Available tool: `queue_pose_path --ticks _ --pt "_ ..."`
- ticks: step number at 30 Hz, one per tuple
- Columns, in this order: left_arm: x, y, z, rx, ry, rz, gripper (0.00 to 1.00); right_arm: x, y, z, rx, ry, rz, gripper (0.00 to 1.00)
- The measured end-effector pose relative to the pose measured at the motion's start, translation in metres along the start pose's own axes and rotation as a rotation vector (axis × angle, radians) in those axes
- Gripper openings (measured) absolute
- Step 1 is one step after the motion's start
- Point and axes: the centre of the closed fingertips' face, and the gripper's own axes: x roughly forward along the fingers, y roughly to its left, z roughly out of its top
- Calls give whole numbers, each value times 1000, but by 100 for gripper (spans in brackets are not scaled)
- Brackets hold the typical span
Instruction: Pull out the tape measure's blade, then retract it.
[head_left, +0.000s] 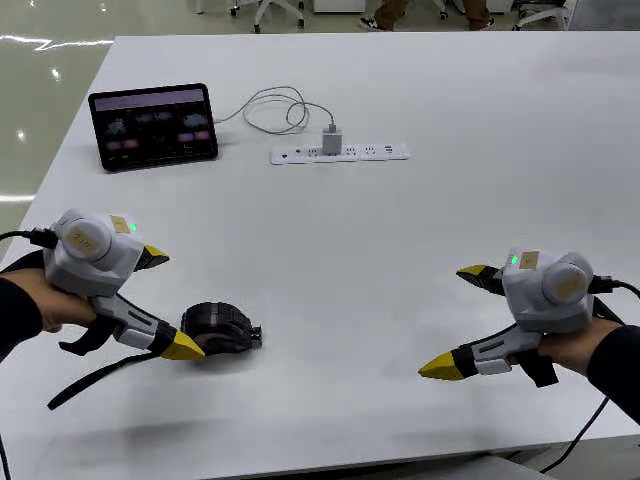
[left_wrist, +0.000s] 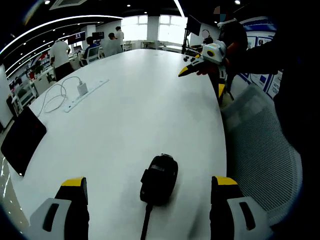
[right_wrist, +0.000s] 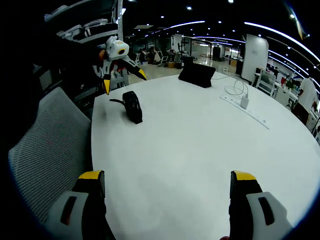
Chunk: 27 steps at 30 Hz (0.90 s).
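The black tape measure (head_left: 220, 328) lies on the white table (head_left: 400, 230) near its front left edge, blade in, with a black strap trailing toward me. My left gripper (head_left: 170, 300) stands open beside it, one yellow fingertip (head_left: 185, 347) right at the case. In the left gripper view the tape measure (left_wrist: 160, 179) sits between the widely spread jaws of the left gripper (left_wrist: 150, 182), untouched. My right gripper (head_left: 455, 320) hovers open at the front right, far from the tape measure (right_wrist: 132, 106). In its own view the right gripper (right_wrist: 167, 176) holds nothing.
A dark tablet (head_left: 153, 125) stands at the back left. A white power strip (head_left: 340, 153) with a charger and looped cable (head_left: 275, 110) lies behind the middle. A mesh chair (left_wrist: 260, 150) stands at the table's near edge. People are in the room beyond.
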Motion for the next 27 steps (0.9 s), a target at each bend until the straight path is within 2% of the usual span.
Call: queue_pose_path --ticks 2,4,9,11,14,17,21,22,27 --pt "4 -3 -1 1 22 -25 98 5 1 5 -27 -13 19 99" --pt "9 -5 -5 26 58 -39 97 11 2 9 -37 -11 35 99" --pt "17 -3 -2 42 66 -47 94 27 5 20 -67 -5 66 99" --pt "20 -3 -8 36 107 -62 92 33 8 24 -81 -2 84 97" --pt "25 -5 -8 60 118 -76 90 42 12 29 -119 -2 111 95" --pt "29 -8 -7 81 132 -93 85 50 15 35 -135 -6 129 95" --pt "37 -15 -7 105 147 -117 75 63 19 43 -162 -38 155 93" --pt "40 -17 -8 110 154 -121 74 68 21 47 -182 -60 164 92" --pt "48 -21 -13 144 187 -140 66 88 27 52 -201 -57 182 86"
